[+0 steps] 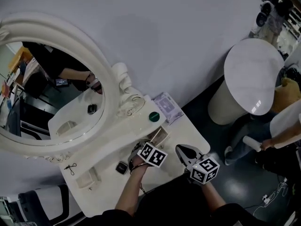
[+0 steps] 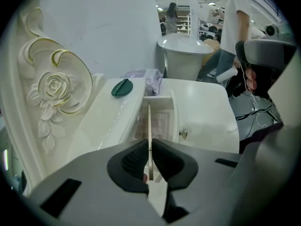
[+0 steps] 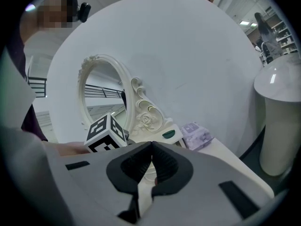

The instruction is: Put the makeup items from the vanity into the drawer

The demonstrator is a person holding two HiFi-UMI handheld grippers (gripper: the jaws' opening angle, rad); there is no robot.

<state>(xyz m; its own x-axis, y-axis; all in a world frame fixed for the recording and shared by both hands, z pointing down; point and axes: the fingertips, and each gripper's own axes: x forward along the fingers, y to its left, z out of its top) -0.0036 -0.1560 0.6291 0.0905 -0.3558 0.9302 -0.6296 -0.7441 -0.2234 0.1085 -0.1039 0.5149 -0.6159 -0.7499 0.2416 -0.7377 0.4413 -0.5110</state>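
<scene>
My head camera looks steeply down from above both grippers onto the vanity (image 1: 190,133). The camera on my left gripper (image 2: 149,142) sits close behind its jaws, facing down into the open drawer (image 2: 162,121) just ahead. The one on my right gripper (image 3: 151,145) faces nearly level, toward the mirror (image 3: 101,100) beyond. All three views share the green lid (image 1: 154,116) and purple pack (image 1: 167,106) ahead of the jaws.

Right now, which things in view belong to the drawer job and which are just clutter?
Job: thin pale stick in the left gripper; open white drawer; round dark-green case; small black square case.
Lying about: purple tissue pack; round white pedestal table.
</scene>
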